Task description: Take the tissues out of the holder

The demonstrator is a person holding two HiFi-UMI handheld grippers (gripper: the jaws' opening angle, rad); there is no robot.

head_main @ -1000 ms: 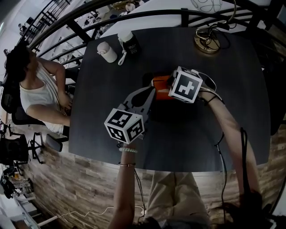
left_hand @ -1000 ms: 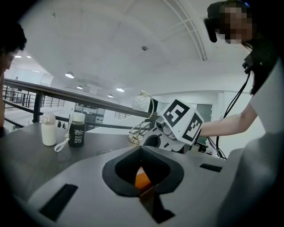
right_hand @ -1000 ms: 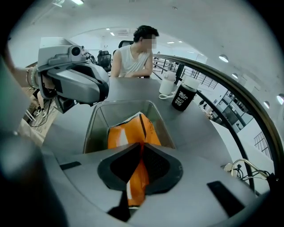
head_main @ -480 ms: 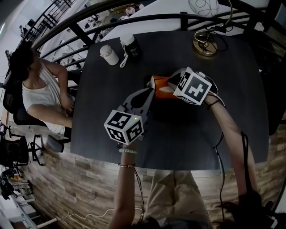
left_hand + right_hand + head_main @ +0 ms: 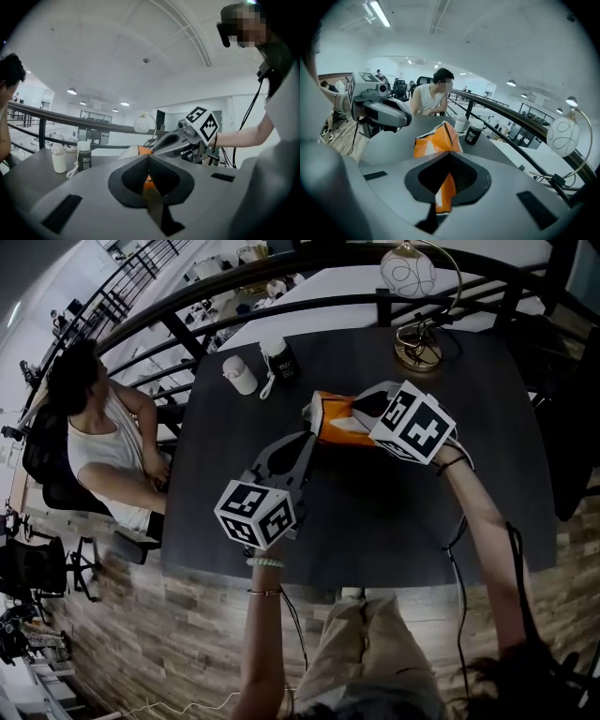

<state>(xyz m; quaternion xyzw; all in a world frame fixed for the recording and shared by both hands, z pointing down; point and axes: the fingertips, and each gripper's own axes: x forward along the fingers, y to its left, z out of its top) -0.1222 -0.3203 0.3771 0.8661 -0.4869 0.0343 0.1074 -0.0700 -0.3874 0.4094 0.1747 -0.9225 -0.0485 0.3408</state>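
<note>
The left gripper (image 5: pixel 149 163) pinches the orange tissue pack (image 5: pixel 335 420) on its left side and the right gripper (image 5: pixel 449 161) pinches its right side, probably to pull it open.

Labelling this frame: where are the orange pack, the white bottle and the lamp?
orange pack (image 5: pixel 337 418), head view, its orange face.
white bottle (image 5: pixel 240 377), head view, its body.
lamp (image 5: pixel 408 270), head view, its globe.

right tool (image 5: pixel 450 153): clamped on orange tissue pack (image 5: pixel 433 140) | left tool (image 5: pixel 408 120): beyond, at left | black bottle (image 5: pixel 474 132): behind pack
</note>
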